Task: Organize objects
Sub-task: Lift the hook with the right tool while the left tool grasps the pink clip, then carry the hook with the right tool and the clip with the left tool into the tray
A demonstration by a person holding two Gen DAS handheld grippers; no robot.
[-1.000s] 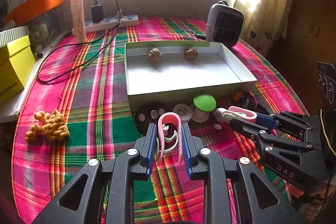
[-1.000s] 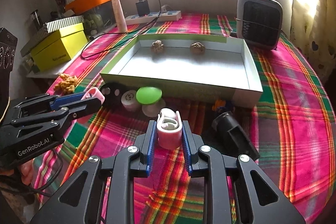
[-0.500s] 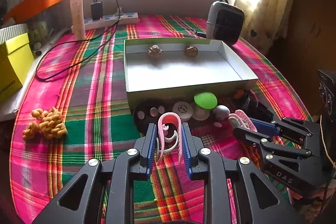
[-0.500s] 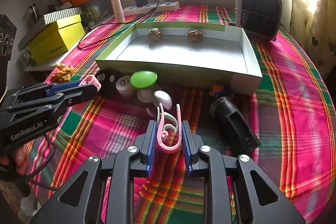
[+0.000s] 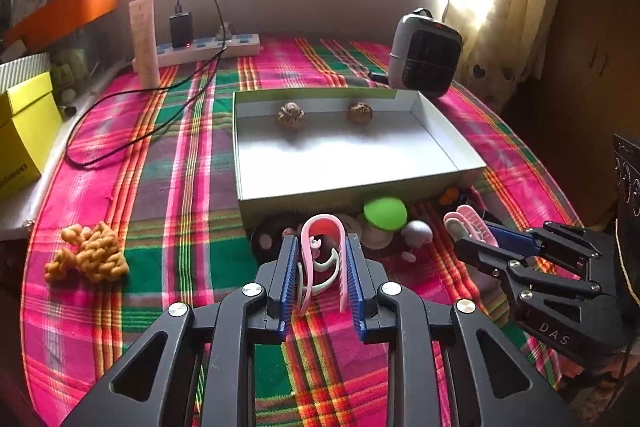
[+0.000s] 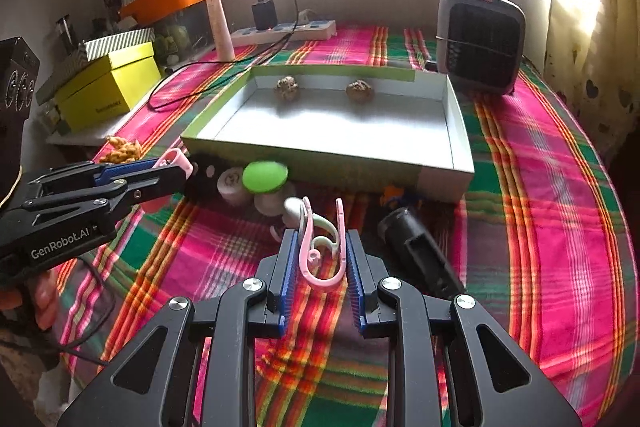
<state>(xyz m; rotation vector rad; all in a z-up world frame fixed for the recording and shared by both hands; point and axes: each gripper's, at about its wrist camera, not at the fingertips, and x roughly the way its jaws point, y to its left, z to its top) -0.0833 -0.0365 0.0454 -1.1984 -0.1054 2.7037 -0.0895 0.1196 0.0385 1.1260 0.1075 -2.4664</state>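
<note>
Left wrist view: your left hand-held gripper (image 5: pixel 322 267) held a pink clip (image 5: pixel 322 251) pinched between its blue pads (image 5: pixel 289 279), raised over the plaid-covered surface (image 5: pixel 168 187) just short of the open box (image 5: pixel 352 187); two brown balls (image 5: pixel 290 115) lay at the box's far wall; a green disc (image 5: pixel 385 213) and small round pieces sat against the near wall; your right hand-held gripper (image 5: pixel 476 239), marked "DAS", carried a second pink clip (image 5: pixel 466 223); by my reading, you were at the carry step, and the next move called for lifting over the near wall before letting go.

Right wrist view: your right hand-held gripper (image 6: pixel 322 259) was closed on its own pink clip (image 6: pixel 322 247), curved end toward the camera, short of the open box (image 6: pixel 456 155); your left hand-held gripper (image 6: pixel 176 175) read "GenRobot.AI"; a black cylinder (image 6: pixel 416 251) lay on the surface (image 6: pixel 552 187) just right of your path and looked easy to knock; the print on the yellow box (image 6: pixel 108 87) was too blurred to read.
</note>
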